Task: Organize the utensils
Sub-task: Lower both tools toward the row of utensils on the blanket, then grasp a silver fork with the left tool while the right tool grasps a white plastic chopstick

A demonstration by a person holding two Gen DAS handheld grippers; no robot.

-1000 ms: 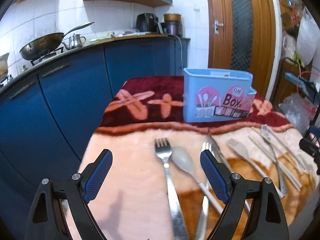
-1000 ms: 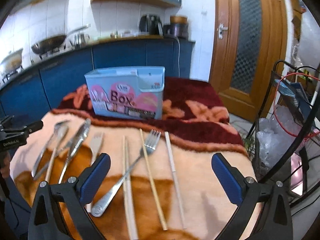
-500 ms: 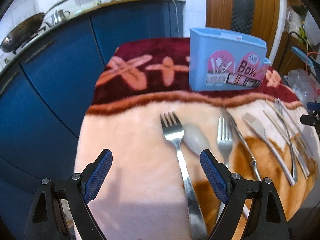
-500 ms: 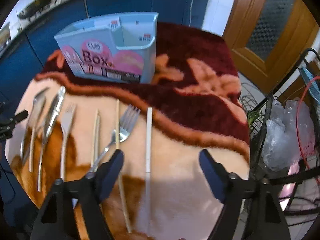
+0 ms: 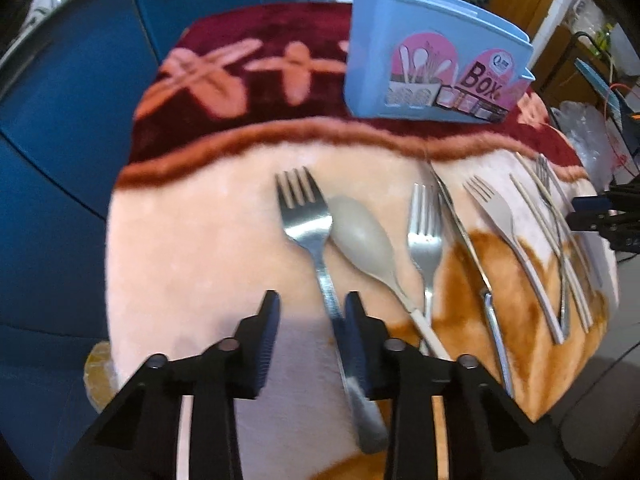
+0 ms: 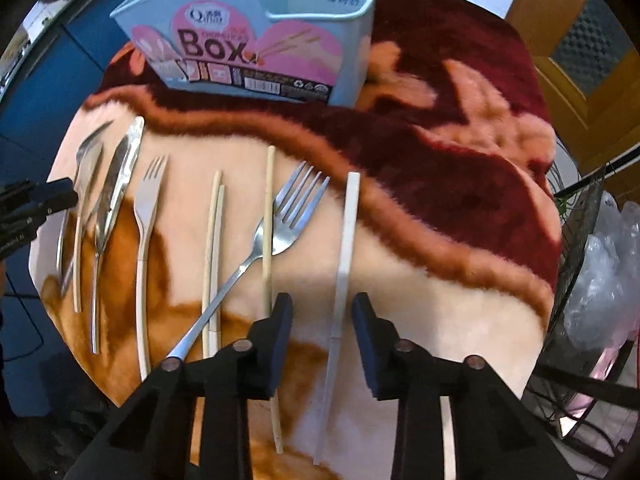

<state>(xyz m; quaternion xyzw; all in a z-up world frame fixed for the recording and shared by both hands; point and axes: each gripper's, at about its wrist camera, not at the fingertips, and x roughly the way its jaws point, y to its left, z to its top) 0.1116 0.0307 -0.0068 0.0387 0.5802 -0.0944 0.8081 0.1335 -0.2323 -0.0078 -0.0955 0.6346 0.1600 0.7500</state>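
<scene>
A light blue utensil box (image 5: 432, 68) stands at the back of the blanket-covered table; it also shows in the right wrist view (image 6: 256, 36). My left gripper (image 5: 312, 316) is open, low over the table, its jaws either side of the handle of a steel fork (image 5: 308, 224). A grey spoon (image 5: 366, 236), another fork (image 5: 426, 232) and a knife (image 5: 464, 236) lie beside it. My right gripper (image 6: 322, 320) is open, straddling a white chopstick (image 6: 346, 240). A steel fork (image 6: 280, 228) and wooden chopsticks (image 6: 268, 224) lie to its left.
The table carries a pink, orange and maroon fleece blanket (image 5: 192, 232). Blue kitchen cabinets (image 5: 60, 92) stand to the left. A wire rack with plastic bags (image 6: 600, 280) stands at the right, before a wooden door (image 6: 588, 60).
Both grippers have dropped close to the table and narrowed their jaws. The left now straddles the fork handle; the right now straddles the white chopstick.
</scene>
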